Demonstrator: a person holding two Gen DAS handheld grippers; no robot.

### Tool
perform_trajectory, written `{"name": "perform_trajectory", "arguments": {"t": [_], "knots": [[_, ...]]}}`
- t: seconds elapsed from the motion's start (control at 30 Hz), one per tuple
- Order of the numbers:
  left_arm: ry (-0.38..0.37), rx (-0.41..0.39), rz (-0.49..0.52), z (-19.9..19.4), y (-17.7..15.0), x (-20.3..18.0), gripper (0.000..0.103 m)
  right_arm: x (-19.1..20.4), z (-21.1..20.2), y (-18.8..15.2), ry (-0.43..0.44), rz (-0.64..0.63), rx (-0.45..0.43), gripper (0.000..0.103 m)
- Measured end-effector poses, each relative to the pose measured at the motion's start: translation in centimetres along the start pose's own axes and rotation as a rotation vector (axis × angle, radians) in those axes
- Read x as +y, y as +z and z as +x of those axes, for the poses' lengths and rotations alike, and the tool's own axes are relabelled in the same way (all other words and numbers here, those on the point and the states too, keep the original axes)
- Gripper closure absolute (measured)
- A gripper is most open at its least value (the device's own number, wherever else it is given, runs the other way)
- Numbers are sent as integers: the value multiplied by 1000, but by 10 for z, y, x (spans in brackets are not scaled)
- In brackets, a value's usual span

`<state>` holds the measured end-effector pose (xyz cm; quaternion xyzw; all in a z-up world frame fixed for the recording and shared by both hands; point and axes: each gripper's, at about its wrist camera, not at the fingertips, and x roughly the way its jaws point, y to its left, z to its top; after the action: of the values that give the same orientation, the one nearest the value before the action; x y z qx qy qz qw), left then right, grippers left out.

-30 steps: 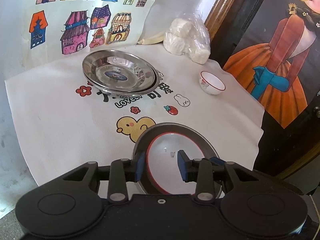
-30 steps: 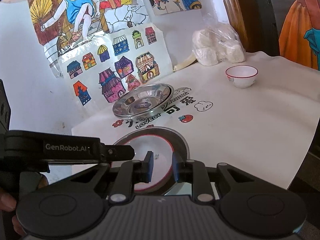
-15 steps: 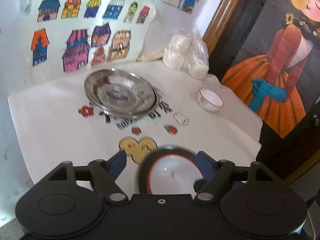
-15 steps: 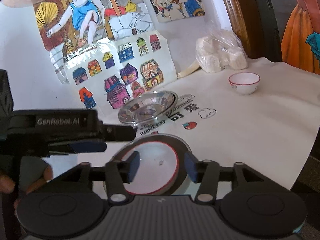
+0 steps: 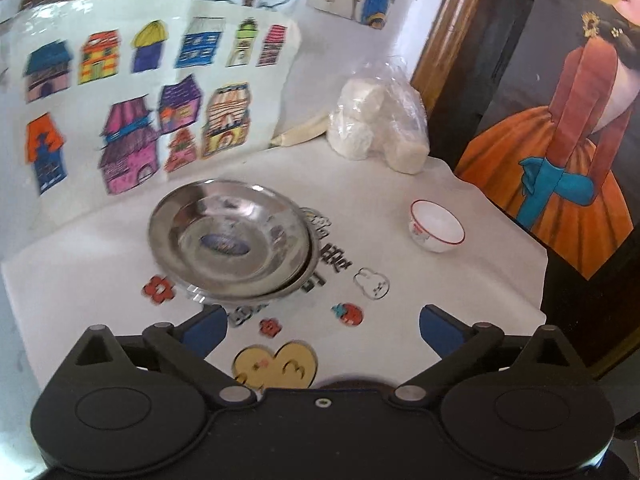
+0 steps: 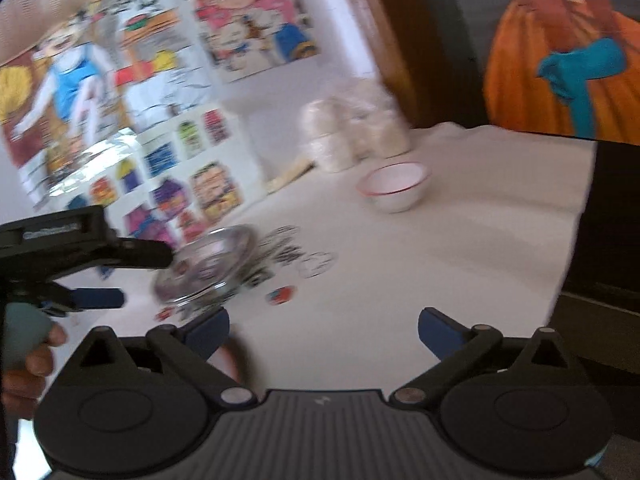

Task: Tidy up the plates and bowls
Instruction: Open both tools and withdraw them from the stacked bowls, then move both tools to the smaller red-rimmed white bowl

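Two grippers, left (image 5: 322, 326) and right (image 6: 323, 327), jaws just spread wide, nothing between the blue pads. Just beyond the left one, stacked steel plates (image 5: 230, 240) on the printed cloth (image 5: 460, 280). Farther right, well apart, a red-rimmed white bowl (image 5: 437, 226), upright. Behind, against the wall, a bag of white lumps (image 5: 378, 126).

A white printed cloth (image 5: 440, 280) covers the surface. On it, stacked round steel plates (image 5: 228, 240) sit at ten o'clock, a small white red-rimmed ceramic bowl (image 5: 436, 226) at two o'clock, a clear plastic bag of white buns (image 5: 376, 124) at one o'clock.
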<state>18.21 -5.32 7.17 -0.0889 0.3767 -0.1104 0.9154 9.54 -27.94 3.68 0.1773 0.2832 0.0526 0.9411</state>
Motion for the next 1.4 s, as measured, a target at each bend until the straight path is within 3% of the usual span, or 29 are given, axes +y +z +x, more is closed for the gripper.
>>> {"name": "perform_trajectory", "arguments": {"t": [0.47, 0.8, 1.1, 1.27, 1.4], "knots": [[32, 62, 196, 76, 56, -57, 1, -69, 15, 35, -192, 83, -69, 0], [69, 89, 278, 148, 94, -95, 1, -90, 60, 71, -246, 41, -89, 0], [76, 128, 234, 213, 110, -101, 1, -89, 128, 107, -258, -88, -48, 1], [43, 167, 164, 237, 112, -95, 2, -87, 161, 115, -247, -142, -5, 10], [6, 180, 147, 245, 109, -93, 11, -85, 178, 115, -231, -151, 30, 17]]}}
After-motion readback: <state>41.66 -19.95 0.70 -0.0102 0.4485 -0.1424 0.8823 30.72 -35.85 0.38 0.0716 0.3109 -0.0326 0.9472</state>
